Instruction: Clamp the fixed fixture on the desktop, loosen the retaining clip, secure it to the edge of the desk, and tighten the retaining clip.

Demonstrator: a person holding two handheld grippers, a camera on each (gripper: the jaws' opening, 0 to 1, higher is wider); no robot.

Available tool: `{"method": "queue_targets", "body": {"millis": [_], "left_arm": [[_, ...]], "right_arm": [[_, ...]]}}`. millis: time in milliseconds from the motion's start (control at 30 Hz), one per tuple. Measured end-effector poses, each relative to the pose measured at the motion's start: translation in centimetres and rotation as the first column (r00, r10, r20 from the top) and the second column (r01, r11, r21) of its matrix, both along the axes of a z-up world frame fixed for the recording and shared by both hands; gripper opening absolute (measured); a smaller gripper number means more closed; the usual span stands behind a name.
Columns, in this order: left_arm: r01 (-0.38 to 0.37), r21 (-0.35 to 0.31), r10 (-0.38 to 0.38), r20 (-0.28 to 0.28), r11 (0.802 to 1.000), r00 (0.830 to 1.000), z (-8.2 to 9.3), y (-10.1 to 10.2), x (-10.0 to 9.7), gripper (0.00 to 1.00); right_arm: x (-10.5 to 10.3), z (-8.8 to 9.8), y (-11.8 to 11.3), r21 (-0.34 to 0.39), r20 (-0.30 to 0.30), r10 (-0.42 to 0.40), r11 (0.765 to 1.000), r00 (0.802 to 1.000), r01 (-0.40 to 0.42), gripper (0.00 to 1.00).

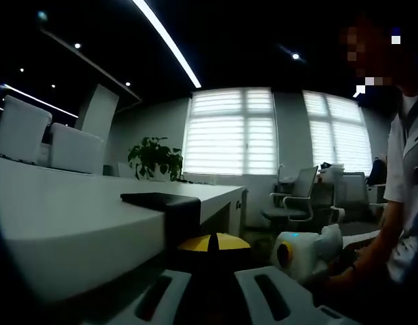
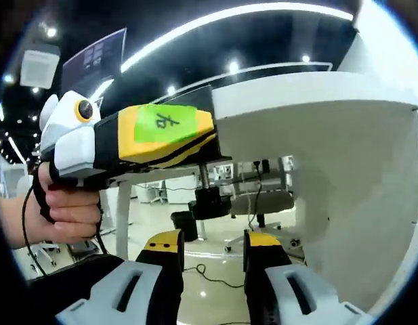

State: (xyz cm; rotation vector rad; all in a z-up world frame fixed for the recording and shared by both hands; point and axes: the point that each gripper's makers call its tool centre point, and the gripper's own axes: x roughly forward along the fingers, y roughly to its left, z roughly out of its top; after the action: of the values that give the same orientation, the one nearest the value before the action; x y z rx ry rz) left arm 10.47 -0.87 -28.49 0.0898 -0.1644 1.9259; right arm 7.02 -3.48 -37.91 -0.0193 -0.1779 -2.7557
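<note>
Left gripper view: the white surface runs off left and toward the windows. A dark flat plate, the top of the fixture, sits at the surface's near edge; its lower part is in shadow and hard to read. The left gripper rises from the bottom, both yellow tips meeting right at the fixture under the edge. Whether the jaws actually pinch it I cannot tell, since the contact point is dark. The right gripper shows low at right, partly cut off, held by a person whose body runs out of view.

Right gripper view: looking up from below the surface. The left gripper, one yellow-and-black body with a green label, reaches to the surface edge; its tip is hidden against the fixture there. One threaded screw with a black knob hangs below the edge. One hand grips the left handle. The right gripper has its two jaws apart, nothing between them, just below the knob and not touching it.

Counted: two windows, two office chairs, one potted plant.
</note>
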Motion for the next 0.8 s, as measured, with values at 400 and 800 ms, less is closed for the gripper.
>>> {"method": "queue_targets", "body": {"millis": [400,800], "left_arm": [[-0.006,0.006,0.006,-0.007,1.0,1.0,0.4,-0.3,-0.2,0.01],[-0.004,0.007,0.004,-0.017,1.0,1.0,0.9,-0.5,-0.3,0.01]], "right_arm": [[-2.9,1.6,-0.6,0.03,-0.048,-0.052,0.998,0.997,0.054,0.26],[-2.4,1.7,-1.4,0.091,-0.065,-0.004,0.996,0.998,0.01,0.09]]}}
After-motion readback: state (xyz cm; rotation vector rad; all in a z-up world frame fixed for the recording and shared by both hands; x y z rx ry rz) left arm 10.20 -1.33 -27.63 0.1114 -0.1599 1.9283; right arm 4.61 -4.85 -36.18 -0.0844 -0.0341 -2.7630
